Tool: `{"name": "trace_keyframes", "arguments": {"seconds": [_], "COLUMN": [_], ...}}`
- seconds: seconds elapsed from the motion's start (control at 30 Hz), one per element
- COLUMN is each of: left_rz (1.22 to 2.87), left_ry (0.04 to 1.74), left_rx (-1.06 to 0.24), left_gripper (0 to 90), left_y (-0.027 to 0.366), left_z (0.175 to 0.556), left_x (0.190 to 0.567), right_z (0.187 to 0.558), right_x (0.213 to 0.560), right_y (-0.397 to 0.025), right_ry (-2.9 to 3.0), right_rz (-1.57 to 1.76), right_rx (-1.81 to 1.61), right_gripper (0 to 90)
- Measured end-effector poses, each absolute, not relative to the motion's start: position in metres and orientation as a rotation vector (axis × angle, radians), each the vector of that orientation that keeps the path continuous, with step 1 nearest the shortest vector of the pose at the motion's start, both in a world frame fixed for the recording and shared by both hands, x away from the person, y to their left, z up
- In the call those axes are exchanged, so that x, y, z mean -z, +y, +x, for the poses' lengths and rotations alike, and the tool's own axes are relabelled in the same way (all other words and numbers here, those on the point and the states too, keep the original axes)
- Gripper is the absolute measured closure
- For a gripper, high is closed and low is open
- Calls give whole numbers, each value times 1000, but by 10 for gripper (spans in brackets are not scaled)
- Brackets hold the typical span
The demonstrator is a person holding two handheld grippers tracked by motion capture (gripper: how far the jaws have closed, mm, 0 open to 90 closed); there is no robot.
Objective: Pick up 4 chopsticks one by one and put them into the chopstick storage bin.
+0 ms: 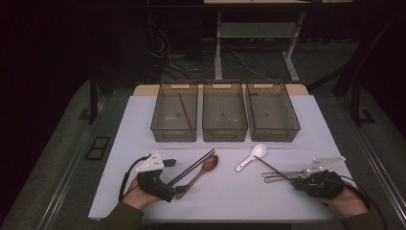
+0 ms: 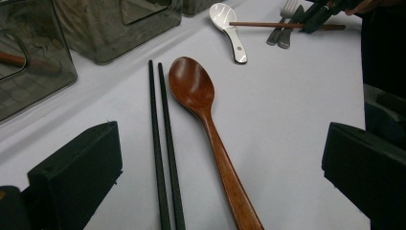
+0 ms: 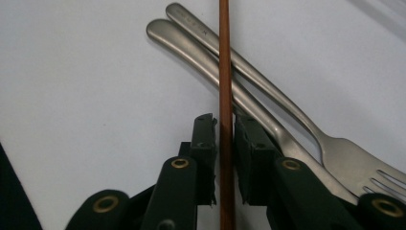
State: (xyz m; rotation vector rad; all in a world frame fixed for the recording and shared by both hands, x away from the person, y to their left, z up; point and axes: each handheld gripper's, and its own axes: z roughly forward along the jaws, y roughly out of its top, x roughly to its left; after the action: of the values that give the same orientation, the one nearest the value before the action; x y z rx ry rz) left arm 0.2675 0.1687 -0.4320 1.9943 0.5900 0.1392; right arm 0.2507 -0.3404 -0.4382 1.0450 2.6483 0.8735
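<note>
My right gripper (image 1: 295, 180) (image 3: 225, 125) is shut on a brown chopstick (image 1: 270, 166) (image 3: 224, 57). The stick lies across a metal fork (image 3: 287, 112) and a second metal utensil handle (image 3: 201, 52), and its far tip rests on a white spoon (image 1: 251, 157) (image 2: 229, 24). My left gripper (image 1: 174, 176) (image 2: 220, 143) is open, its jaws wide apart on either side of a pair of black chopsticks (image 1: 196, 164) (image 2: 163, 143) and the handle of a wooden spoon (image 1: 203, 170) (image 2: 201, 100), touching neither.
Three clear bins stand in a row at the back: left (image 1: 174, 135), middle (image 1: 224, 135), right (image 1: 274, 135). Another brown chopstick (image 1: 186, 111) lies in the left bin. The table's front edge is just below both hands.
</note>
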Motion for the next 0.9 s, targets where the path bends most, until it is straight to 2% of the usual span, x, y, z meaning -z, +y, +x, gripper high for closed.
{"name": "trace_keyframes", "arguments": {"seconds": [0.13, 0.9], "left_rz": [1995, 2003], "left_ry": [593, 586], "left_rx": [-142, -142], "left_gripper": [0, 0], "left_y": [169, 167], "left_z": [267, 268], "left_x": [432, 432], "right_z": [251, 252], "right_x": [438, 432], "right_y": [-340, -344], "right_ry": [2645, 2631], "right_rz": [1035, 1016], "right_rx": [-855, -958], "right_gripper": [824, 838]}}
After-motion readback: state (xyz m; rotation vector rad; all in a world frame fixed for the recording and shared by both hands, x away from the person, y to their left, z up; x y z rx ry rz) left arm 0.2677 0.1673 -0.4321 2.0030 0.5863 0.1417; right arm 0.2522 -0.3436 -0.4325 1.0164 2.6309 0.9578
